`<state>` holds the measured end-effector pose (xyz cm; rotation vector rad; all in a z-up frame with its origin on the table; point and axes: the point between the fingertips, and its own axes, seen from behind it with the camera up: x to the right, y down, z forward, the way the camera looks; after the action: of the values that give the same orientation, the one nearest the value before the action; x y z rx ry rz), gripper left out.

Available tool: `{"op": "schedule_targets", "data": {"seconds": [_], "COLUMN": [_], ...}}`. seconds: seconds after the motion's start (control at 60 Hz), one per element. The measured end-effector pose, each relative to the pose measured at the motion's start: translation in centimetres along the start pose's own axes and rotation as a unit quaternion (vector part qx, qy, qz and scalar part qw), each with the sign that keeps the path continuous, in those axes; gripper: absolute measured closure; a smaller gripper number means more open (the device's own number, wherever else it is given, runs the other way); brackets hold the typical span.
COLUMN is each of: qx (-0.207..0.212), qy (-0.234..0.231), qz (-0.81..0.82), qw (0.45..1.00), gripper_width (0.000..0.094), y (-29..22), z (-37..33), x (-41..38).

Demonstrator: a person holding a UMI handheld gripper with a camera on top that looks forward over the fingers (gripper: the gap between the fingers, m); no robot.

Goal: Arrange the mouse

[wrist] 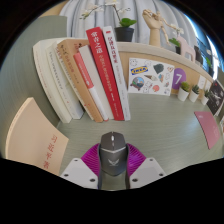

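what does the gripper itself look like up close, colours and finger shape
The gripper has two pale grey, flat-faced fingers that angle inward like wedges. Each bears a magenta pad on its inner face, ribbed with fine diagonal lines. No cables, markings or sleeve show in this view.

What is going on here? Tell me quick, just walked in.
A handheld gripper has a dark grey mouse between its two pink-padded fingers, and both pads appear to press on its sides, low over a light desk. Beyond the mouse a row of books leans against a low shelf, and another book lies flat on the desk off to one side. A potted plant stands on the shelf behind.
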<state>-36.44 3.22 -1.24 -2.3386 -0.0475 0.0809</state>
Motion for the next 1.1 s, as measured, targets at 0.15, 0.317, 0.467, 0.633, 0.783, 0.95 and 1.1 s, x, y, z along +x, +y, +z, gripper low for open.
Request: {"op": "schedule_targets", "data": {"seconds": [0.15, 0.317, 0.467, 0.633, 0.783, 0.95, 1.1], "qx": [-0.009, 0.013, 0.091, 0.169, 0.202, 0.142, 0.043], "qy": [-0.022, -0.053, -0.060, -0.029, 0.011, 0.070, 0.076], "qz": [-0.011, -0.030, -0.045, -0.053, -0.029, -0.022, -0.021], "qw": [1.000, 0.998, 0.993, 0.984, 0.979, 0.987, 0.996], "gripper_width": [0.0625, 0.0624, 0.0623, 0.0623, 0.0623, 0.0624, 0.0625], "y": [-0.1, -4.1, -13.7, -22.7, -25.7, -20.9, -11.9], "z": [-0.1, -4.0, -11.8, -19.3, -21.0, -15.7, -7.1], "x": [-0.2, 2.5, 9.6, 22.0, 34.4, 46.3, 51.0]}}
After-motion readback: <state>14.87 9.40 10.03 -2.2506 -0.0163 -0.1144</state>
